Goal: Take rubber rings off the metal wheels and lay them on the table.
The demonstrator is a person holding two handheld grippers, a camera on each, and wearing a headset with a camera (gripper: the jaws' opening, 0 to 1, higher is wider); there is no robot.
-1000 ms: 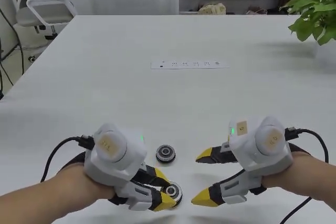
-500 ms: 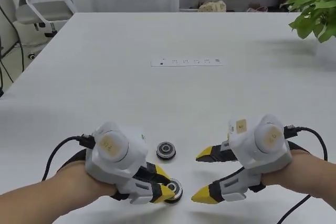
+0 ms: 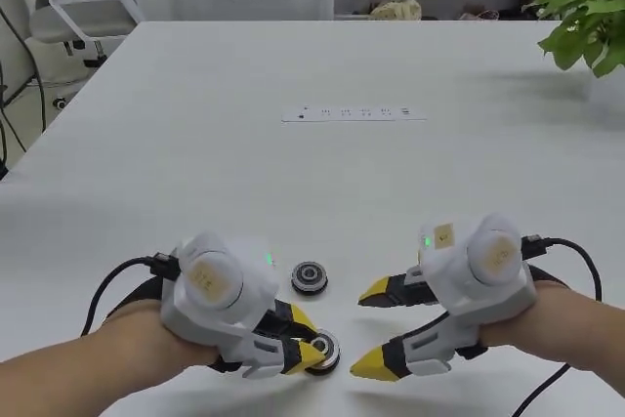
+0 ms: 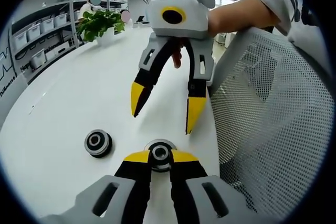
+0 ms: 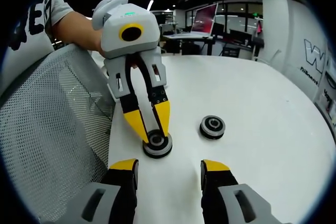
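Note:
Two small metal wheels with black rubber rings lie on the white table (image 3: 293,183). My left gripper (image 3: 309,353) is shut on the near wheel (image 3: 323,347), which sits between its yellow tips in the left gripper view (image 4: 159,154) and rests on the table. The second wheel (image 3: 310,277) lies free a little beyond it, also seen as a wheel (image 4: 98,142) to the left. My right gripper (image 3: 370,329) faces the left one with its jaws open and nothing between them. In the right gripper view the held wheel (image 5: 157,144) lies just ahead of the right gripper (image 5: 169,166).
A white power strip (image 3: 354,114) lies mid-table. A potted plant (image 3: 586,17) stands at the far right and a chair (image 3: 78,7) at the far left. A mesh chair back (image 4: 262,103) is close behind the near table edge.
Hardly anything: the left gripper stays shut on the near wheel, and the right gripper has edged slightly toward it.

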